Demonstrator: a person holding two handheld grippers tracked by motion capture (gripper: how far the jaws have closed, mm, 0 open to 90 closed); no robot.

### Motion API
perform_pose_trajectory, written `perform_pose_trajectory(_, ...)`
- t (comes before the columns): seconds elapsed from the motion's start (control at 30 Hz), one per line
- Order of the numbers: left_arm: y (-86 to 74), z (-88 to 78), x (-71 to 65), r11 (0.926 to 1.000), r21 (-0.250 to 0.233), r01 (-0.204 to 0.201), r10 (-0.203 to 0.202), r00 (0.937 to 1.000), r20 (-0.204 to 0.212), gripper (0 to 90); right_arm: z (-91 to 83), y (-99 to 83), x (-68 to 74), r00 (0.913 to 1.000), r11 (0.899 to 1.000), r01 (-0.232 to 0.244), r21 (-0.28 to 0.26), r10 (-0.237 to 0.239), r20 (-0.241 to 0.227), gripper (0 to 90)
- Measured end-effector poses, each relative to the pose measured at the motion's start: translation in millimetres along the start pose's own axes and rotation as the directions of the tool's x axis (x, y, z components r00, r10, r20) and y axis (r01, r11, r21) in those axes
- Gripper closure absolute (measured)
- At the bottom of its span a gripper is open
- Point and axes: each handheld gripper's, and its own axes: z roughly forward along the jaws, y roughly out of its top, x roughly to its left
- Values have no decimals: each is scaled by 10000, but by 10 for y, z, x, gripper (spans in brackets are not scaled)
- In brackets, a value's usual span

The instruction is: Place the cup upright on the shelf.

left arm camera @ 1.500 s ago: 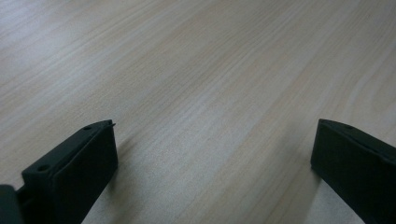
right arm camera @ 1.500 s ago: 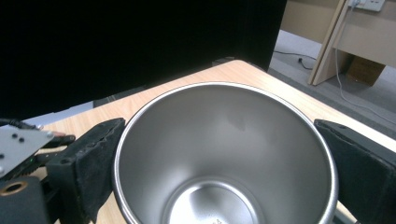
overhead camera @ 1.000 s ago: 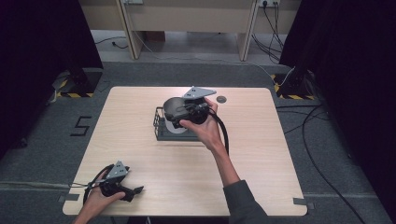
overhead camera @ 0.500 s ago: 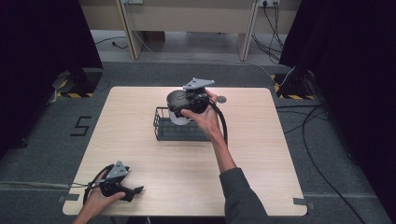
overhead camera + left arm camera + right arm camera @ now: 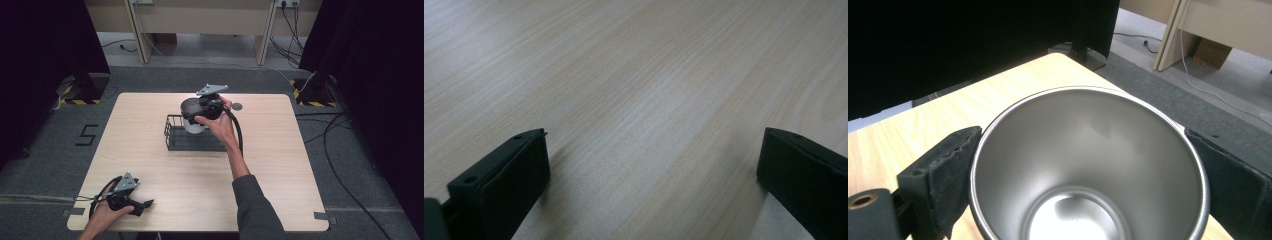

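Note:
A shiny steel cup (image 5: 1088,165) sits between my right gripper's two black pads (image 5: 948,170), which press on the outside of its rim; I look straight into its empty inside. From the high view, my right gripper (image 5: 196,114) holds the cup (image 5: 192,126) over the far part of a black wire basket (image 5: 174,140) at the table's middle. My left gripper (image 5: 142,205) lies at the table's front left corner in a hand. Its jaws (image 5: 651,165) stand wide apart, open over bare wood.
A small dark round disc (image 5: 237,106) lies on the light wooden table (image 5: 280,165) just behind the right hand. Cables trail from both grippers. Grey carpet, cables and dark curtains surround the table.
The right gripper has lifted the cup and carried it a little toward the table's far side, above the basket. The left gripper has stayed put.

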Motion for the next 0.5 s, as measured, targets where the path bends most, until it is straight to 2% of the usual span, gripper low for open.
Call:
perform_pose_trajectory(0.23,-2,0,-1,10000,-13,2,-2,10000,-3,0,55,-47,-13,10000,9998,-28,176,29,-23,62)
perform_pose_trajectory(0.5,-2,-1,-2,10000,-13,2,-2,10000,0,0,123,-149,-63,9994,9990,-296,329,301,-153,61)
